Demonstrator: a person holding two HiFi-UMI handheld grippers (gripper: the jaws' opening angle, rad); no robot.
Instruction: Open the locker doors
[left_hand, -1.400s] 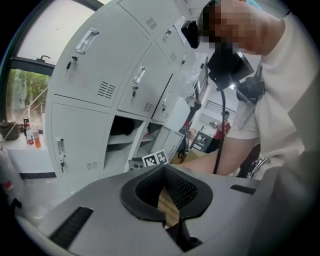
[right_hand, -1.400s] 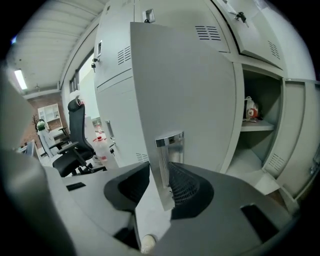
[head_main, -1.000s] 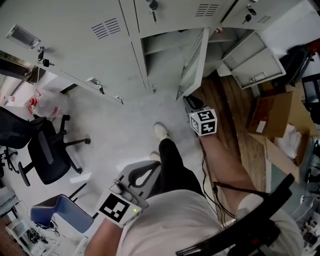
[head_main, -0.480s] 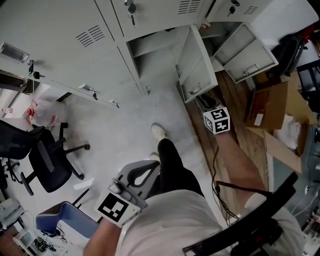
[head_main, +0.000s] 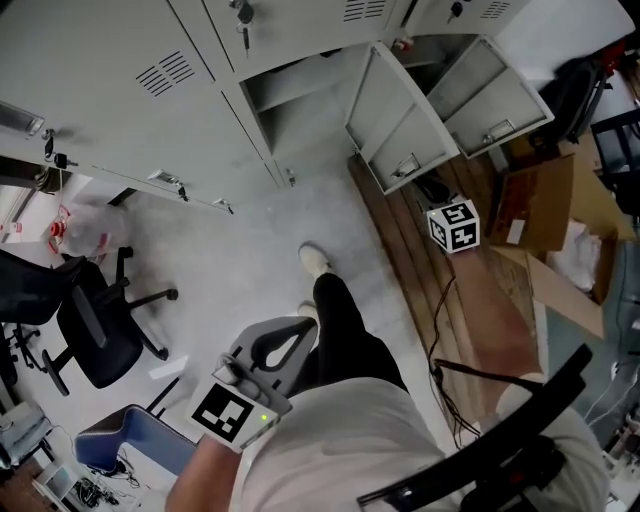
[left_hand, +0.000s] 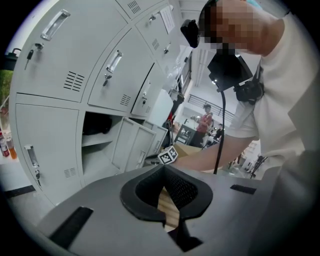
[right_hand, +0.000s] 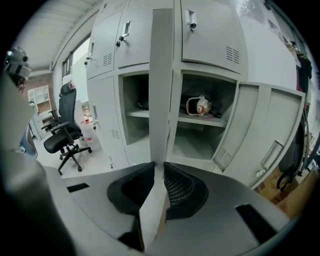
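Observation:
Grey lockers fill the far side. Two lower doors stand swung out: one door in the middle and another door to its right. My right gripper, under its marker cube, is at the free edge of the middle door. In the right gripper view that door stands edge-on between the jaws, which are closing, and both pads touch it at my right gripper. My left gripper hangs by the person's hip, shut and empty, also seen as left gripper.
A black office chair and a blue chair stand at the left. Cardboard boxes lie at the right on a wooden floor strip. A shoe is ahead. A helmet-like item lies in the open compartment.
The middle locker door has swung further out and to the right, and my right gripper has moved right with its edge. The left gripper has stayed by the hip.

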